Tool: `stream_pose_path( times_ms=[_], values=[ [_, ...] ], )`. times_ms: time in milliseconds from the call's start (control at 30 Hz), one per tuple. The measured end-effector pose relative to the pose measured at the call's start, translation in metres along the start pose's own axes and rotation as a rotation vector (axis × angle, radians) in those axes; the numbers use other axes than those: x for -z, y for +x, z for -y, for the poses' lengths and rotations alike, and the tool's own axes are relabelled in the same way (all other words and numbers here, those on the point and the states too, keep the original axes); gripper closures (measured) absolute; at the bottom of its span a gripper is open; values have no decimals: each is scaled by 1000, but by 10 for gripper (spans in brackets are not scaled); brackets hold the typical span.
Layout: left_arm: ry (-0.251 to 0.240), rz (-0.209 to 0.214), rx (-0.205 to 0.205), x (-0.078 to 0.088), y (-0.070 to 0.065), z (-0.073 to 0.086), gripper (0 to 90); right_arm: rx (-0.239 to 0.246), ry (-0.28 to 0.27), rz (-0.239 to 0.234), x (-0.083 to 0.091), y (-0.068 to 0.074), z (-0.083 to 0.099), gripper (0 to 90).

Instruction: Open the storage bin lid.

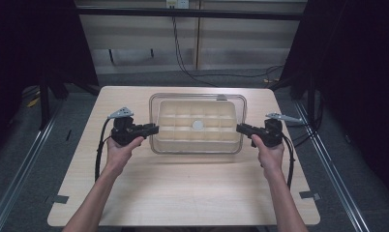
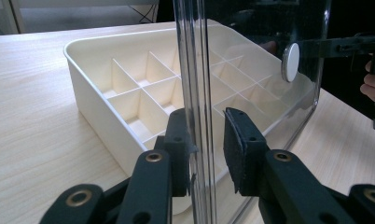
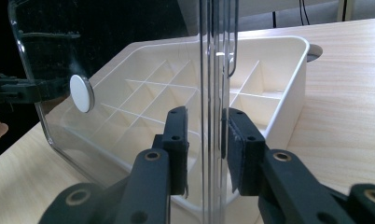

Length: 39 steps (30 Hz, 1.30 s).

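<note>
A clear plastic lid with a white round knob stands upright on its long edge along the near side of a cream divided tray. My left gripper is shut on the lid's left edge, and in the left gripper view the rim runs between the jaws. My right gripper is shut on the right edge, where the rim passes between its jaws too. The tray has several empty compartments. I cannot tell whether the lid's lower edge touches the table.
The light wooden table has bare room in front of the tray and at both sides. Cables run across the floor behind the table. Dark curtains hang at left and right.
</note>
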<state>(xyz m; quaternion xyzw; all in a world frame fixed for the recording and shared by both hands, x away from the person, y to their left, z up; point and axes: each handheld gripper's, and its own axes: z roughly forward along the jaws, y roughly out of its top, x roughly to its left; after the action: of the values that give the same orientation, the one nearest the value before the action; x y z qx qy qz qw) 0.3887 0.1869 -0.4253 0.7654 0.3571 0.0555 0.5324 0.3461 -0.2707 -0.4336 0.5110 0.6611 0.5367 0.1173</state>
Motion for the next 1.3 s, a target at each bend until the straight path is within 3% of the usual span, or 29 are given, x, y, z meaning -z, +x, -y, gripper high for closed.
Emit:
stream_pose_path(
  times_ms=[467,667,1033,1300],
  values=[
    [-3,2,2,5,0,-1,720,7,3,-24,2,3,-1,720],
    [6,-15,-9,9,-6,1,719,13,6,-10,2,5,-4,717],
    [-6,-13,-29,34,-17,3,720,45,-5,-27,16,29,-6,723],
    [22,-33,-46,37,-22,8,715,67,-5,-31,22,37,-9,727]
  ],
)
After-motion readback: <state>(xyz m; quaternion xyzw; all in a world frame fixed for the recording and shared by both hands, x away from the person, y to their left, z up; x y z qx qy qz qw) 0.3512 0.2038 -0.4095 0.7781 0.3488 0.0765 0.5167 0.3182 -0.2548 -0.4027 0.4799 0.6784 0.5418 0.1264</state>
